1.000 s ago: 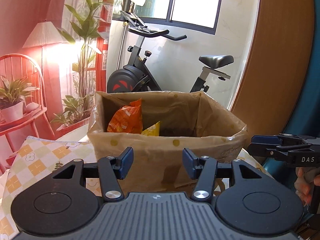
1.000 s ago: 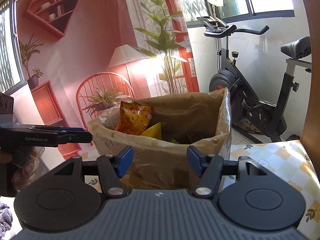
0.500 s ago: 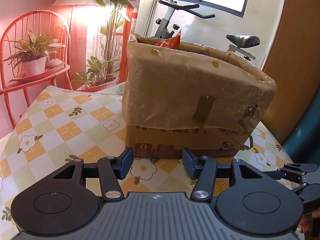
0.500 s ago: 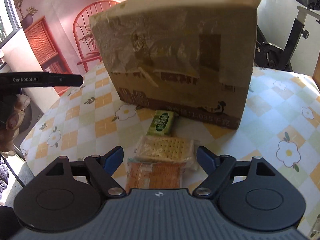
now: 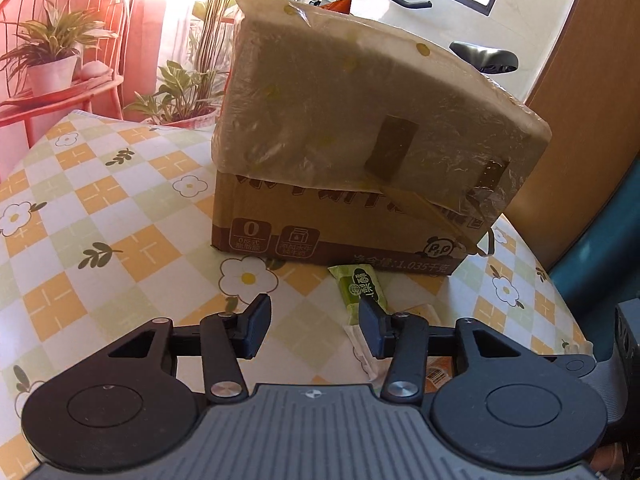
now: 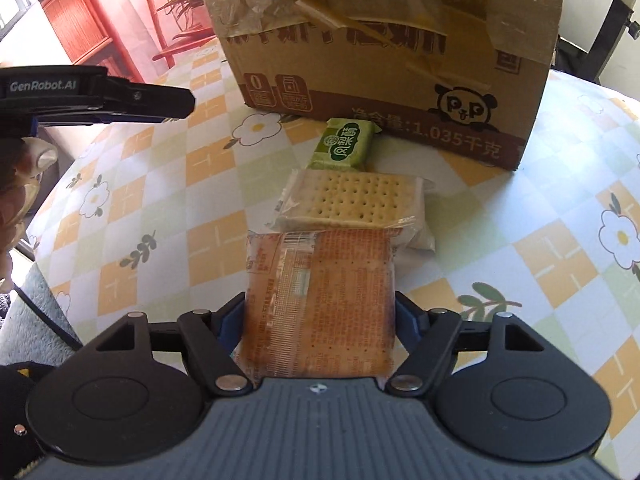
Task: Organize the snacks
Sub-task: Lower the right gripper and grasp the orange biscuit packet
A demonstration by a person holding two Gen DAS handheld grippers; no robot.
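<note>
A cardboard box (image 5: 344,216) lined with a brown plastic bag stands on the checked tablecloth; it also shows in the right wrist view (image 6: 384,60). In front of it lie a green snack packet (image 6: 344,144), a clear pack of crackers (image 6: 352,204) and an orange snack packet (image 6: 320,300). My right gripper (image 6: 320,320) is open, low over the table, with its fingers on either side of the orange packet. My left gripper (image 5: 314,330) is open and empty, just left of the green packet (image 5: 360,288).
The tablecloth (image 5: 100,216) covers a round table whose edge curves close on the left and right. The left gripper (image 6: 96,96) shows at the left of the right wrist view. A plant stand (image 5: 52,76) and an exercise bike stand beyond the table.
Both grippers have dropped from above the box rim down to the table in front of it. The right gripper has moved forward around the orange packet.
</note>
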